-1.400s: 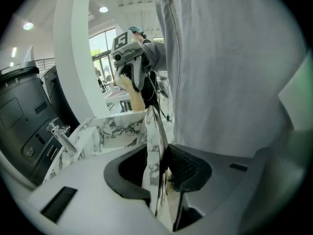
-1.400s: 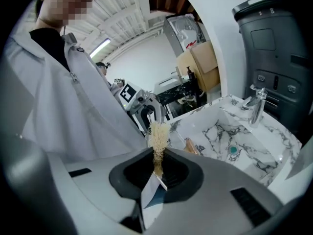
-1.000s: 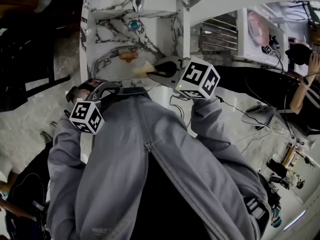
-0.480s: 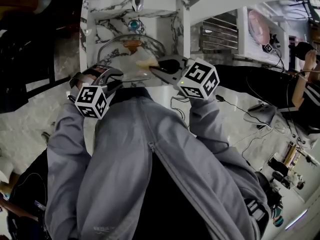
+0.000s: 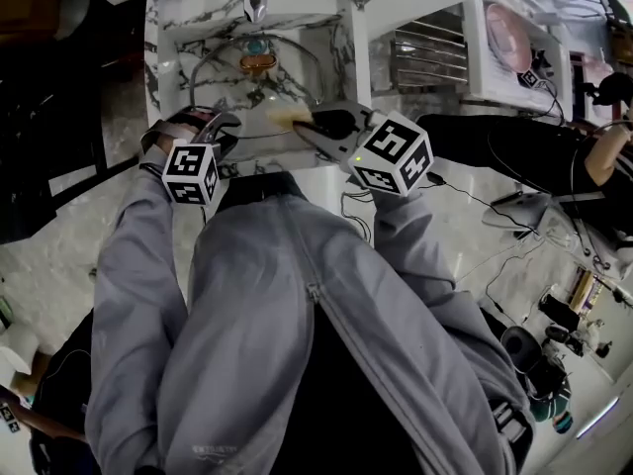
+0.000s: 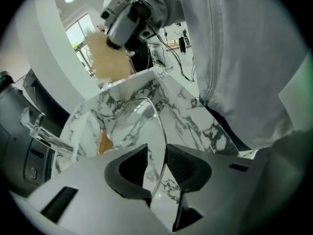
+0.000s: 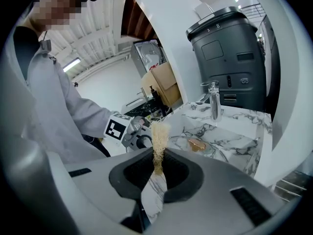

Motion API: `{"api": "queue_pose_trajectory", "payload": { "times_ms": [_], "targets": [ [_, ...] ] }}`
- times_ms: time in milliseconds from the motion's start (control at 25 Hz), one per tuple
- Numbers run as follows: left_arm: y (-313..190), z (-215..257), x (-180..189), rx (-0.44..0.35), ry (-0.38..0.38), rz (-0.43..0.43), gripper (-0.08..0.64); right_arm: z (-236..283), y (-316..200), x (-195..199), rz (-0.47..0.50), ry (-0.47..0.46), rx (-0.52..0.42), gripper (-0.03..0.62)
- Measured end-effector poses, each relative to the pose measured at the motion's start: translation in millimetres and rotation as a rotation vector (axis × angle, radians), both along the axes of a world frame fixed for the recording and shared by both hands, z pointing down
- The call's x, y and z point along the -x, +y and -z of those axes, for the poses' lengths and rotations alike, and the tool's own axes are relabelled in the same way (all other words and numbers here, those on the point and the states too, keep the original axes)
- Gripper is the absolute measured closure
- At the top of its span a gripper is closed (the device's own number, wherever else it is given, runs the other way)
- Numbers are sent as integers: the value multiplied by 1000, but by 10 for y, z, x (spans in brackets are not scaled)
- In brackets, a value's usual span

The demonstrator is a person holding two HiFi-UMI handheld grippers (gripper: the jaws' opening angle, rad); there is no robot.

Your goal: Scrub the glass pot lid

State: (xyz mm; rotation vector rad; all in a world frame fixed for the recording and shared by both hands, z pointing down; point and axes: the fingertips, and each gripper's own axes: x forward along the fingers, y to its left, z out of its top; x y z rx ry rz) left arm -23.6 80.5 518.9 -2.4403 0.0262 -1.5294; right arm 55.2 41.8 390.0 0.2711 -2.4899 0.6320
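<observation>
The glass pot lid [image 5: 247, 92] with an amber knob [image 5: 257, 63] stands tilted in the marble sink [image 5: 163, 38]. My left gripper [image 5: 210, 127] is at its near left rim. In the left gripper view the thin rim [image 6: 160, 131] runs between the two black pads [image 6: 188, 163], which grip it; the jaws have just been opening slightly with the rim still between them. My right gripper [image 5: 318, 122] is shut on a tan fibrous scrub sponge [image 5: 287, 115], held at the lid's near right edge. That sponge [image 7: 159, 138] sticks up from the shut jaws, with the lid [image 7: 208, 148] beyond it.
A chrome tap [image 5: 255, 3] stands at the sink's far end, above the drain [image 5: 255, 45]. A wire dish rack [image 5: 425, 57] and a pink plate [image 5: 519, 52] sit to the right. A dark grey appliance [image 7: 230, 58] stands behind the tap. Another person [image 5: 593, 146] is far right.
My left gripper has gone forward and down over the sink, and the lid has shifted further into the basin. My right gripper with the sponge has moved only a little.
</observation>
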Motion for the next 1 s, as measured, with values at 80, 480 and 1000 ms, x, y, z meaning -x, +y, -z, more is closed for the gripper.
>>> {"api": "queue_pose_trajectory", "payload": {
  "times_ms": [80,480,1000],
  "targets": [
    [74,-206,19,34,-50,-27,426,-22,-36,4,-10,6,-13,538],
    [283,-556,-56,378,-76,-20,550,-170,-121,125,-19,15,13,538],
    [-251,-149,-116,500,226,460,549,-463,-338,31,-145,79,26,538]
  ]
}}
